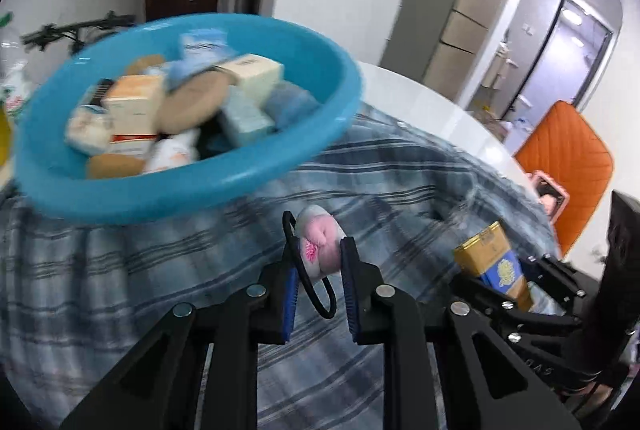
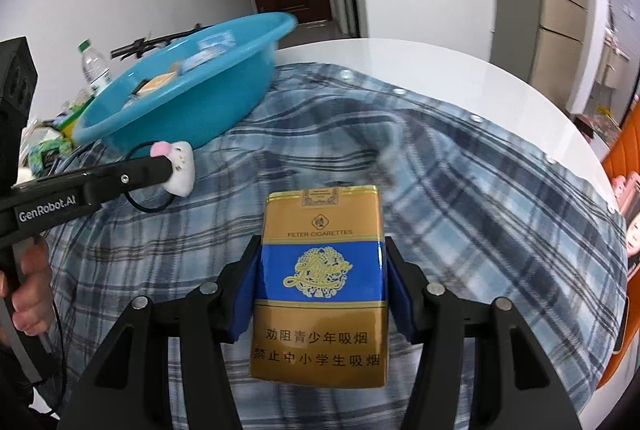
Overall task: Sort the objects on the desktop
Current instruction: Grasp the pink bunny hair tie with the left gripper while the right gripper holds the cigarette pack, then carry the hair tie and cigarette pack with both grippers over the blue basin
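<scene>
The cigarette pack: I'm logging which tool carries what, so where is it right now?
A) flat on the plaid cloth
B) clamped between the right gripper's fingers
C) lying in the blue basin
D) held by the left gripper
B: in the right wrist view the gold-and-blue cigarette pack sits squeezed between the right gripper pads, raised above the plaid cloth, while the left gripper holds a small plush toy instead.

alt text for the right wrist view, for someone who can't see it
The right gripper clamps a gold-and-blue cigarette pack above a plaid cloth. At left, the left gripper holds a small plush toy near a blue basin.
</scene>
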Tool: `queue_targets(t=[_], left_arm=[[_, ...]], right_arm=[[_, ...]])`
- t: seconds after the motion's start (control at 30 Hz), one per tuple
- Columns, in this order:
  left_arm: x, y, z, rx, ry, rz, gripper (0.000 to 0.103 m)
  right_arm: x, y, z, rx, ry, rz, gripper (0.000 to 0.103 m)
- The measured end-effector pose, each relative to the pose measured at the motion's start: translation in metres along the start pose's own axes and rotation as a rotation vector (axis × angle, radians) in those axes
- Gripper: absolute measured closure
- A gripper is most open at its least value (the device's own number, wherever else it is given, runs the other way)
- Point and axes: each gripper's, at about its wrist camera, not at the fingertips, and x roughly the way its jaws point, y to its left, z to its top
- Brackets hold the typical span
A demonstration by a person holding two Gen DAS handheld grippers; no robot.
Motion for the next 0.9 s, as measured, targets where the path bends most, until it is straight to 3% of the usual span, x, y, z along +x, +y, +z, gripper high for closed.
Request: queue_targets(t=[0.07, 0.33, 0.6, 0.9], left_arm=[[-0.013, 0.011, -0.008, -0.008, -0.018, 0.072, 0.082], [-0.057, 0.075, -0.04, -0.114, -0.094, 0.186, 0.082], [-0.078, 0.1, -0.059, -0.152, -0.145, 0.219, 0.082], [-0.084, 0.106, -0.063, -0.17, -0.16, 0.223, 0.082]], right_arm=[[0.001, 0.013, 0.0, -0.024, 0.005, 0.018, 0.048], [0.008, 0.072, 0.005, -0.116, 0.006, 0.089, 0.048], [0.007, 0.118, 0.006, -0.183, -0.005, 0.126, 0.048], [0.012, 0.142, 0.005, -0.208, 0.005, 0.141, 0.048]])
